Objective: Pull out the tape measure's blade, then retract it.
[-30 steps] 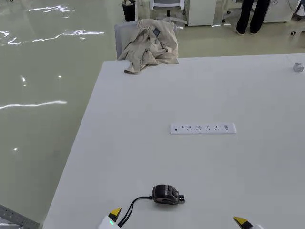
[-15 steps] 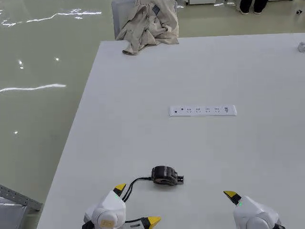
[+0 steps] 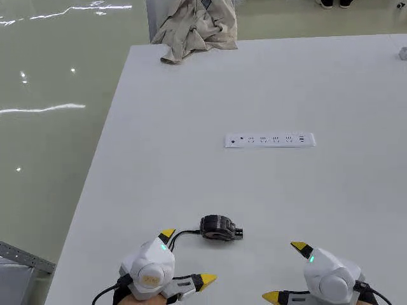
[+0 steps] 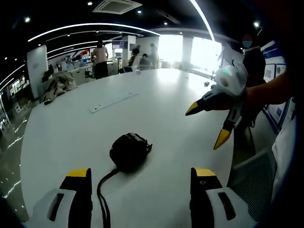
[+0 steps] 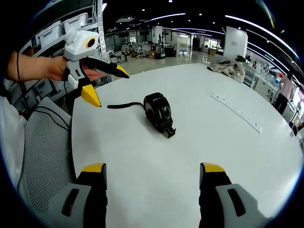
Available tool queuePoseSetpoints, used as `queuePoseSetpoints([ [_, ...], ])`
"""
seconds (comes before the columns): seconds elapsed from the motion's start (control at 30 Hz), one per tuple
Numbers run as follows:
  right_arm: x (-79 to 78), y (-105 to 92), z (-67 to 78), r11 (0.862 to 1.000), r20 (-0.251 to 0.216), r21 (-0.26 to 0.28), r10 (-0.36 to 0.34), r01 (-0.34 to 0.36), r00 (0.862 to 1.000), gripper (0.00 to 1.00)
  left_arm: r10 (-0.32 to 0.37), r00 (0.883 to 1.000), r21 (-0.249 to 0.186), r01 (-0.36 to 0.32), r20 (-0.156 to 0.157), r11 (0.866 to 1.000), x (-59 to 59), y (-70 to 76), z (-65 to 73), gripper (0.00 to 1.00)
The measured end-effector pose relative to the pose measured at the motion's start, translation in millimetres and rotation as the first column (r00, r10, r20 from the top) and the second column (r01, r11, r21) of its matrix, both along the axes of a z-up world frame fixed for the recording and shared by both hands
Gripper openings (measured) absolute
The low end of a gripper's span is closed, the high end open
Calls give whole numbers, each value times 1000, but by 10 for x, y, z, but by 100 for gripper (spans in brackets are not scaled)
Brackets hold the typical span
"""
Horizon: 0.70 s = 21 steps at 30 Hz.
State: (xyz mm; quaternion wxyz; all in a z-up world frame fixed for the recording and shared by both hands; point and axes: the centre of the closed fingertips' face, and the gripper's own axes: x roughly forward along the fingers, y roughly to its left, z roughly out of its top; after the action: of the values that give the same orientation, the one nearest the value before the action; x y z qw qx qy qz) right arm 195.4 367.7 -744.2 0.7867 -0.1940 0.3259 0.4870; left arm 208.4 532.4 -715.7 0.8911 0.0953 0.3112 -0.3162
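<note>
— What's changed?
— The left gripper (image 3: 187, 256), jaws spread and empty, has drawn up beside the tape measure (image 3: 219, 227), which lies untouched on the white table (image 3: 191, 127), blade in.
— And the right gripper (image 3: 285, 271)?
— Also spread and empty, closing in; pulling hasn't begun.

I am at a big white table (image 3: 191, 95), and a long white power strip (image 3: 269, 140) with a row of plug holes lies flat near the middle of it. At the far left corner a tan jacket (image 3: 197, 25) is heaped over a gray chair (image 3: 152, 19), with a bit of it resting on the table, and a small gray thing (image 3: 403, 53) sits at the far right edge. The floor (image 3: 51, 127) beside the table is shiny pale green with bright streaks, and some people (image 4: 99, 56) stand far across the room.
</note>
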Motion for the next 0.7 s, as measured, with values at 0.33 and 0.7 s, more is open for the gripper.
queuePoseSetpoints([
  [0.33,105,36,-64,998,18,-24,52,-51,998,78,-75,997,46,75,7,996,137,-60,-66,80],
  [0.7,220,118,-150,992,35,-43,120,-119,992,73,-181,983,117,178,14,977,289,-86,-102,77],
])
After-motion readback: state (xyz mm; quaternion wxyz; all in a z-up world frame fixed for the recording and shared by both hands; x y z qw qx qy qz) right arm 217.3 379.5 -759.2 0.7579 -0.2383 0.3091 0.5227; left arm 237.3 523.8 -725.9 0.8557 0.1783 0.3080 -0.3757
